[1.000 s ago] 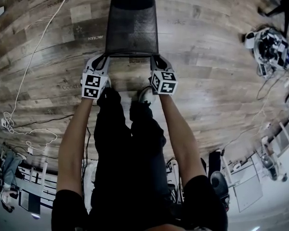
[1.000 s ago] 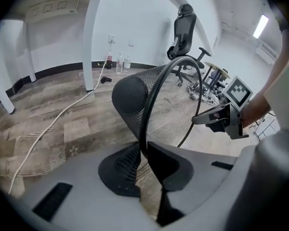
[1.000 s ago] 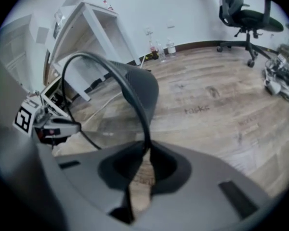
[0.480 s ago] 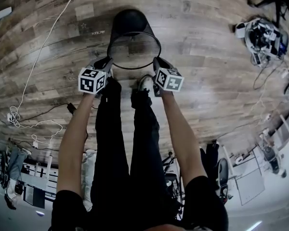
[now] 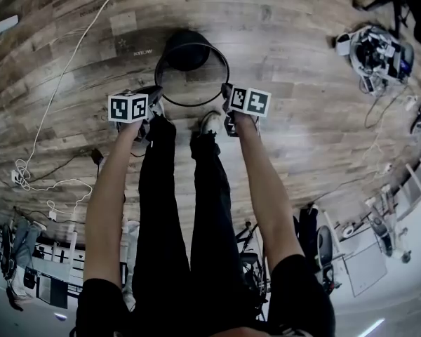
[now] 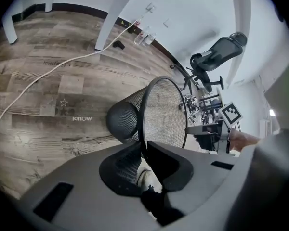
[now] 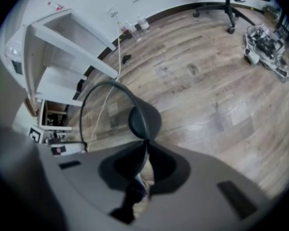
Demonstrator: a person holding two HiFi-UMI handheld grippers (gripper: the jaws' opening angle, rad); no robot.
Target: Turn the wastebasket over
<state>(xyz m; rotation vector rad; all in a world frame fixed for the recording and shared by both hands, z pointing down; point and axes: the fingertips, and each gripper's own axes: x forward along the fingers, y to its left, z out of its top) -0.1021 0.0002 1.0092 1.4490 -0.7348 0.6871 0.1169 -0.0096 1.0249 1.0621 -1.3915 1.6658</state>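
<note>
The black mesh wastebasket (image 5: 187, 51) hangs above the wood floor with its round mouth turned up toward the head camera and its closed bottom toward the floor. My left gripper (image 5: 154, 93) is shut on the left side of the rim, and the thin wire edge sits between its pads (image 6: 143, 146). My right gripper (image 5: 226, 93) pinches the opposite side of the rim, its jaws closing with the rim between them (image 7: 147, 148). The basket (image 6: 127, 119) tapers away from the left gripper. From the right gripper's side the basket (image 7: 144, 121) shows as a dark cone.
A white cable (image 5: 63, 48) runs across the floor at the left. A heap of gear and wires (image 5: 375, 51) lies at the far right. The person's shoes (image 5: 210, 121) stand just below the basket. An office chair (image 6: 216, 57) and white shelving (image 7: 53, 57) stand farther off.
The basket was lying with its side up and its mouth toward the person. Both grippers rose and rolled, and the mouth now faces upward.
</note>
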